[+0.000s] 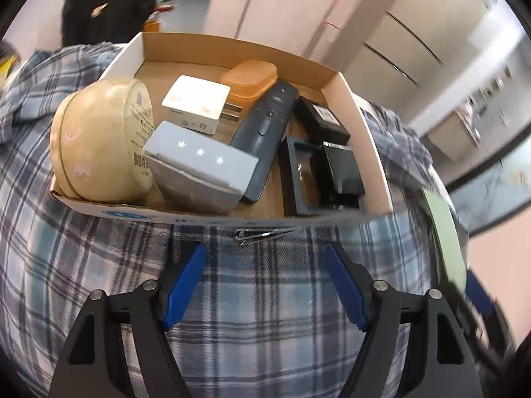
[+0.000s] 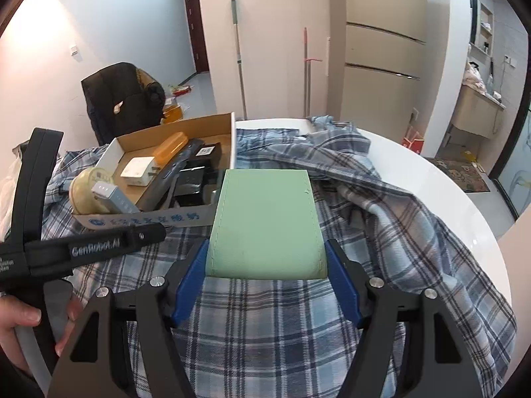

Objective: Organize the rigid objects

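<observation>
Plaid cloth (image 1: 265,298) | L fingers (image 1: 265,258) wide, empty, nr box edge (image 1: 232,220) | R fingers (image 2: 267,262) holding green case (image 2: 265,222)

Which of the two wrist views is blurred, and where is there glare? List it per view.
Left wrist view: motion smear toward the right edge and over the pale green flat case; the box contents stay readable, with glare on the white square charger. Right wrist view: sharp throughout; soft sheen on the white round table; fisheye bending curves the walls in both.
</observation>
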Demonstrator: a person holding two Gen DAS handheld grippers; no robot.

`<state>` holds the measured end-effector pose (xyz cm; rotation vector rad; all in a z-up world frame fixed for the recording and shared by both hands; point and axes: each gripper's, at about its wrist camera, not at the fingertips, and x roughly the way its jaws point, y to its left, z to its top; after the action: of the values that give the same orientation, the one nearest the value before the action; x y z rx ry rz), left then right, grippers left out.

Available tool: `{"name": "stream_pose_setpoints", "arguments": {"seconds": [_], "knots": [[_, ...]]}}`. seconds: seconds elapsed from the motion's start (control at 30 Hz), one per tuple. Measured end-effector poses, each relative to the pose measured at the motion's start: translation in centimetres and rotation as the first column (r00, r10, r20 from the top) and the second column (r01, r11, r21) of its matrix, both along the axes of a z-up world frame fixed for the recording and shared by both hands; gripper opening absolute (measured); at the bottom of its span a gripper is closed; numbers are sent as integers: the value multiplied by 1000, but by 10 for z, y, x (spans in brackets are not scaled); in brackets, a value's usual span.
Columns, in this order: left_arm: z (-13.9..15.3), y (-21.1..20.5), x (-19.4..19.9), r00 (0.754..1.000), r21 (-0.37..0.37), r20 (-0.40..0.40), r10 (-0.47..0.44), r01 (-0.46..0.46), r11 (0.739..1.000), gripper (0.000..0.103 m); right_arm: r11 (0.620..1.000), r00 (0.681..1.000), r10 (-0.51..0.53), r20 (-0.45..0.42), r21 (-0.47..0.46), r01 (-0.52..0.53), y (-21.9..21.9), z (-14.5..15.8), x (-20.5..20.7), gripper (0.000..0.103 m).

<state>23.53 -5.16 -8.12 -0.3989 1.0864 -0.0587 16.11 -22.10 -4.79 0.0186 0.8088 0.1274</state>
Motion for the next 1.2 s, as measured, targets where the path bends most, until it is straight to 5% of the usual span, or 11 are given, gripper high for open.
{"name": "stream_pose_setpoints", "arguments": {"seconds": [0.37, 0.63, 0.9, 1.03, 1.2], "knots": [[-5, -41, 8, 998, 205, 34, 54, -60, 977, 76, 1000, 1000, 3, 6, 13, -3, -4, 4, -2, 68], [-6, -42, 14, 995, 214, 53, 79, -89, 973, 53, 1000, 1000, 7, 6, 14, -7, -6, 7, -4, 68], [1, -39, -3, 999, 207, 47, 5, -15, 978, 9, 1000, 1000, 24, -5, 7, -24, -2, 5, -3, 68], [-1, -35, -16, 998, 200, 4, -62, 60, 978, 7, 1000, 999, 27, -18, 15, -26, -2, 3, -2, 68], [13, -30, -29, 987, 192, 52, -149, 137, 972, 7, 1000, 1000, 22, -5, 7, -22, -2, 4, -3, 68]]}}
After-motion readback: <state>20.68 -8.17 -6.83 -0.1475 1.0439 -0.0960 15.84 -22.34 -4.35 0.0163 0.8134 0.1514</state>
